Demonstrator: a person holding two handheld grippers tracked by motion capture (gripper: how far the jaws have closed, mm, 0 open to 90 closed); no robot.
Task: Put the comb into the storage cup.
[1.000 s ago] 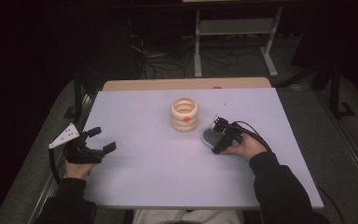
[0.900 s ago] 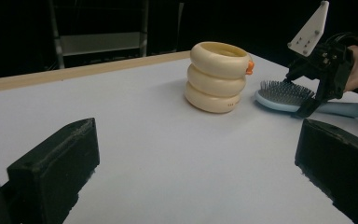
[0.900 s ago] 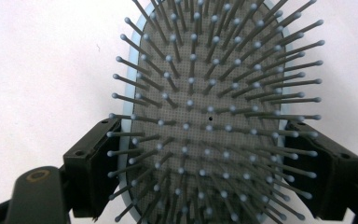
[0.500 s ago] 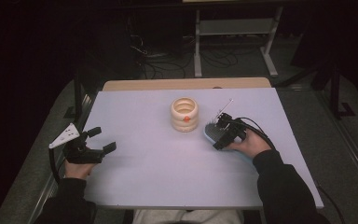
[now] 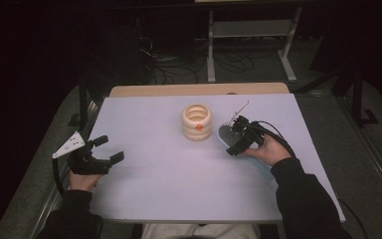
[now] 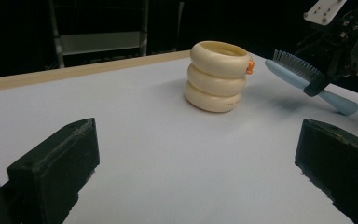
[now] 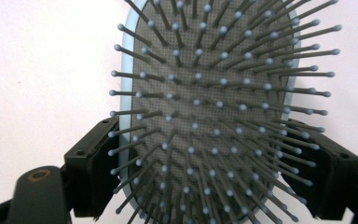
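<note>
High view: right hand-held gripper (image 5: pixel 236 142) clamps the brush (image 5: pixel 225 134) across its head, bristles up, lifted off the table (image 5: pixel 154 189) beside the ring stack (image 5: pixel 197 122). Left hand-held gripper (image 5: pixel 104 149) idles released near the left edge.

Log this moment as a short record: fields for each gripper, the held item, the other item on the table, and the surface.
right gripper: shut on the hairbrush, jaws clamping the two edges of its head
hairbrush: light blue, grey bristles facing up, lifted off the table and tilted, handle end lower
left gripper: open, nothing between its jaws, near the table's left edge
ring stack: three cream rings piled upright, small orange bit on the side, left of the brush and apart from it
table: pale lavender top
</note>
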